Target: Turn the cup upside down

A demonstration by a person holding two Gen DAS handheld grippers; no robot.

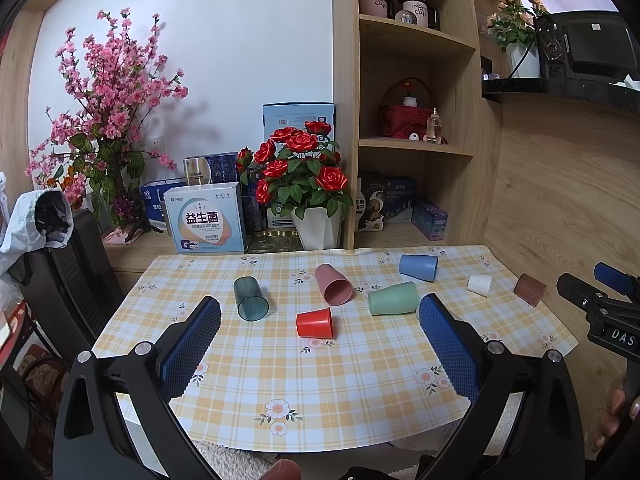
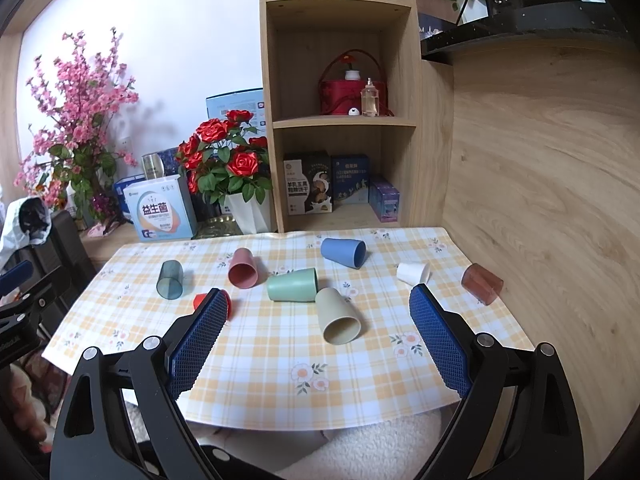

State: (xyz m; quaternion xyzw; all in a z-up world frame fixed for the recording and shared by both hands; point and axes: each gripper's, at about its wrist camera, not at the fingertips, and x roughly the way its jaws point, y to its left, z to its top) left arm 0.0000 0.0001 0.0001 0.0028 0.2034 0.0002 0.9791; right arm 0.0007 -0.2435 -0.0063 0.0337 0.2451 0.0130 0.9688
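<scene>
Several cups lie on their sides on a checked tablecloth (image 1: 320, 380): a dark teal cup (image 1: 250, 299), a red cup (image 1: 315, 323), a pink cup (image 1: 333, 284), a green cup (image 1: 393, 298), a blue cup (image 1: 418, 267), a small white cup (image 1: 479, 283) and a brown cup (image 1: 530, 289). A beige cup (image 2: 339, 316) shows in the right wrist view. My left gripper (image 1: 320, 312) is open and empty above the near table edge, short of the red cup. My right gripper (image 2: 316, 304) is open and empty, short of the beige cup.
Behind the table stand a white vase of red roses (image 1: 304, 184), boxes (image 1: 206, 218) and a pink blossom plant (image 1: 108, 120). A wooden shelf unit (image 1: 412, 120) and a wood wall (image 2: 540, 180) close off the right. A dark chair (image 1: 68, 264) stands at the left.
</scene>
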